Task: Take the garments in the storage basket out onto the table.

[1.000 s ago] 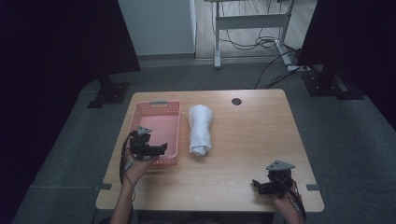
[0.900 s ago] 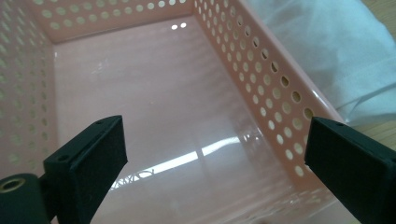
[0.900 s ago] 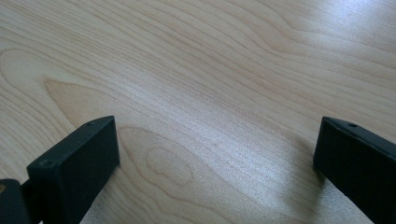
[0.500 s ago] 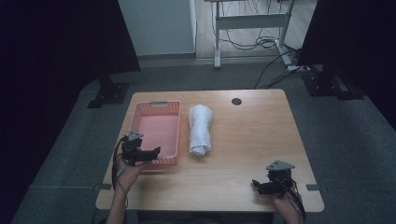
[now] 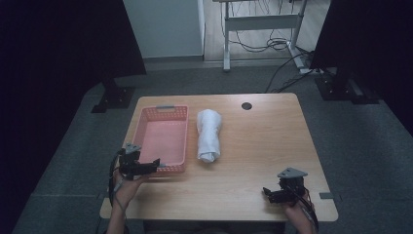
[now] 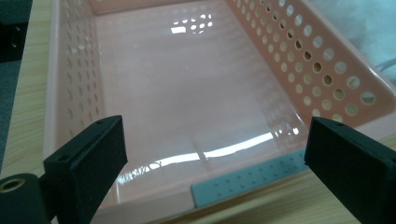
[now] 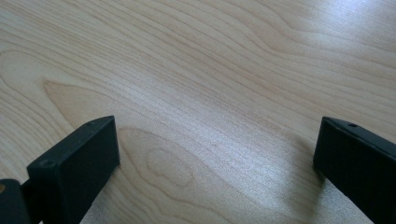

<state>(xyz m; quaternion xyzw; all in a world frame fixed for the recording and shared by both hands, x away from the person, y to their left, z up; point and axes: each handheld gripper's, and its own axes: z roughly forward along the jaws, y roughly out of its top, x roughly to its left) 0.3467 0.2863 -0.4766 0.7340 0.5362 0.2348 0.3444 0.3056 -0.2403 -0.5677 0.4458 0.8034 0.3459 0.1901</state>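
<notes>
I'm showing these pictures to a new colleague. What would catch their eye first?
Most likely the pink basket, empty, on the left half of the table, with a rolled white towel lying just right of it. Next, the left hand-held gripper, jaws open, at the basket's near edge by its grey handle. The right hand-held gripper, also open, sits over bare wood near the table's front right.

High view overlooks table point(image 5: 253, 146), left gripper view close over basket point(image 6: 187, 93), also seen overhead

No legible text or labels anywhere.
</notes>
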